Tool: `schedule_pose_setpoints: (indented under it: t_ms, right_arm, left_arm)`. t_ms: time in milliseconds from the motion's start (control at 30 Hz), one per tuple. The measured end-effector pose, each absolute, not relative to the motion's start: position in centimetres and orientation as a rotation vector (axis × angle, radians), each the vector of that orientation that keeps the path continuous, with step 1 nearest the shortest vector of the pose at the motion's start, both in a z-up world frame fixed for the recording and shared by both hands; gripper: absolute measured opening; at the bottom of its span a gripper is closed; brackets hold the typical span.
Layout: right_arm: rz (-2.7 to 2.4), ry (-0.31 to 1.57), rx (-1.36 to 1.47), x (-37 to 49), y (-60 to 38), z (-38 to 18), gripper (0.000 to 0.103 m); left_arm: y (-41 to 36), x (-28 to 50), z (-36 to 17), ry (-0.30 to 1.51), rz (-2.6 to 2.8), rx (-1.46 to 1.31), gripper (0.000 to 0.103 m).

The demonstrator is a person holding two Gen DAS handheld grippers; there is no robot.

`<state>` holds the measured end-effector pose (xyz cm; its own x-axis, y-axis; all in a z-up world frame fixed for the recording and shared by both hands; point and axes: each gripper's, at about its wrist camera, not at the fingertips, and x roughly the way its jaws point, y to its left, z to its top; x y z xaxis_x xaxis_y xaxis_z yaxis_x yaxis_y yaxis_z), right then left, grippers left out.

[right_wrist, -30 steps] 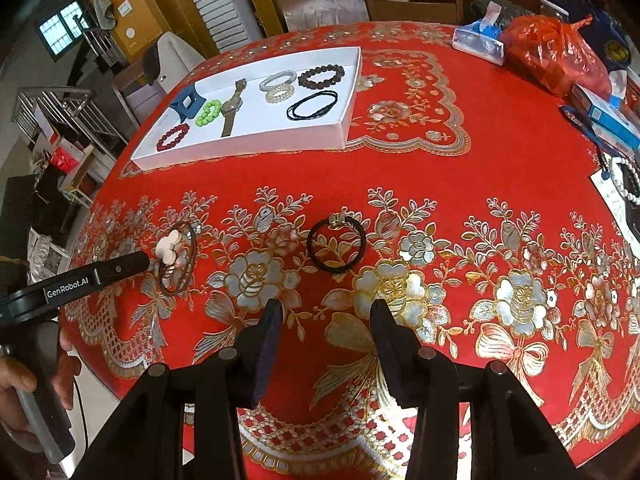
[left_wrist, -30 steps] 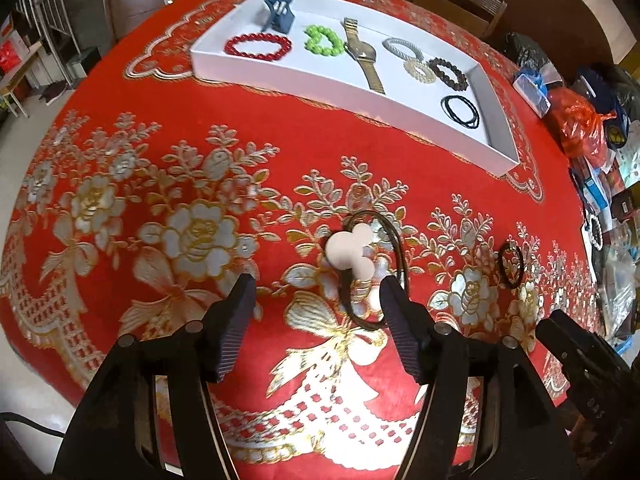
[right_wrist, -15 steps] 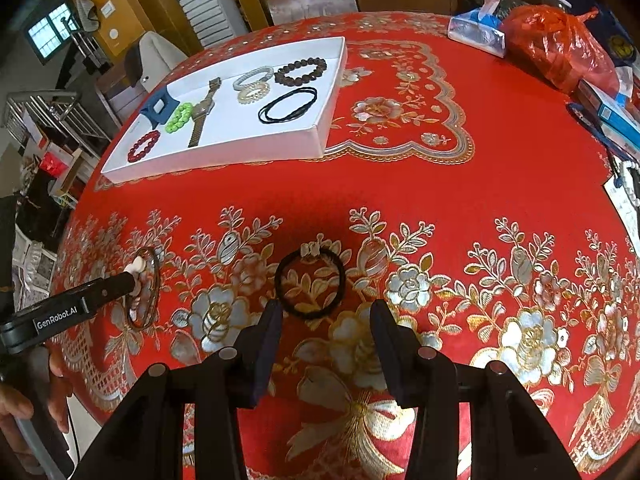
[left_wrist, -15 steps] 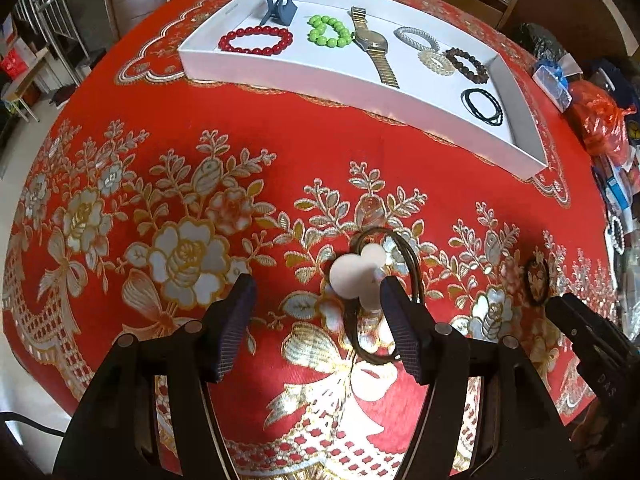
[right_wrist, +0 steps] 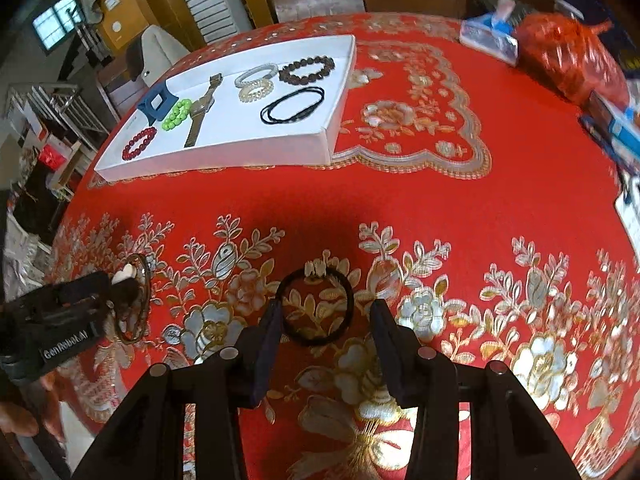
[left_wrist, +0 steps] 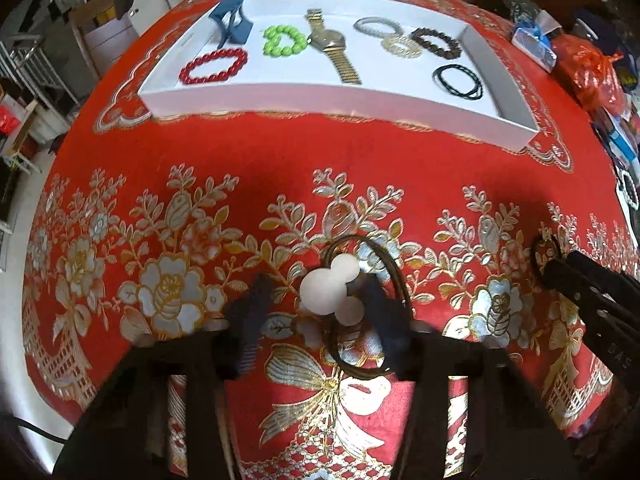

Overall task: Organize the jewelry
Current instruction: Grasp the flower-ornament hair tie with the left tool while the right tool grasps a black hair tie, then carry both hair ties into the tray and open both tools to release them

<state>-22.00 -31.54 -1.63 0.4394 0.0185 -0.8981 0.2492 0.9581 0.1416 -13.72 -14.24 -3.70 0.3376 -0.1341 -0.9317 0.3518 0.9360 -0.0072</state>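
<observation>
2 grippers, left (left_wrist: 316,312) and right (right_wrist: 324,316), gaping over hair ties (left_wrist: 368,308) (right_wrist: 316,306) near the table's front edge; thin loops could slip out.

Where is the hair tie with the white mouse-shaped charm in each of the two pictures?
Left wrist view: the hair tie with the white charm lies low in the middle, between the open fingers of the left gripper.
Right wrist view: the same hair tie is at the far left edge, by that gripper's tip.
Shared landmark: the white tray, farther up the table in both.
</observation>
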Motion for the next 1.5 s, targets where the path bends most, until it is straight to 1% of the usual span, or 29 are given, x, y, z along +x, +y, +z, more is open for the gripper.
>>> schedule_pose_setpoints:
  t_ms: [33, 67, 100, 133, 167, 200, 400, 800, 1167, 1500]
  right_arm:
    - [-0.152, 1.107, 0.243, -21.9, -31.3, -1.7, 0.029]
    - [-0.163, 1.107, 0.218, -21.8, -31.2, -1.7, 0.025]
    - [-0.172, 1.108, 0.193, -21.8, -31.1, -1.7, 0.018]
    - [-0.176, 1.108, 0.173, -21.8, -31.1, -1.8, 0.008]
    - [-0.172, 1.109, 0.156, -21.9, -31.0, -1.8, 0.004]
    - [-0.172, 1.109, 0.144, -21.9, -31.0, -1.8, 0.003]
    - [-0.139, 1.072, 0.167, -22.6, -31.2, -0.7, 0.003]
    - [-0.102, 0.978, 0.261, -21.8, -32.0, 4.3, 0.002]
    - [-0.087, 0.931, 0.257, -17.6, -31.9, 7.0, 0.003]
    - [-0.067, 0.948, 0.255, -12.2, -31.8, 6.7, 0.002]
  left_arm:
    - [-14.3, -13.7, -3.6, 1.188, -0.325, 0.214, 0.029]
    - [-14.4, -13.7, -3.7, 1.187, -0.329, 0.218, 0.029]
    - [-14.4, -13.7, -3.7, 1.186, -0.332, 0.218, 0.029]
    - [-14.3, -13.7, -3.7, 1.18, -0.34, 0.214, 0.028]
    - [-14.2, -13.8, -3.7, 1.174, -0.349, 0.211, 0.028]
    - [-14.1, -13.9, -3.7, 1.173, -0.358, 0.206, 0.028]
    - [-12.5, -13.5, -3.1, 1.224, -0.394, 0.119, 0.028]
    - [-11.7, -11.6, 1.3, 1.159, -0.411, 0.082, 0.028]
    - [-13.1, -7.0, 4.8, 1.096, -0.418, 0.093, 0.028]
    - [-14.9, -2.6, 4.4, 1.107, -0.419, 0.111, 0.028]
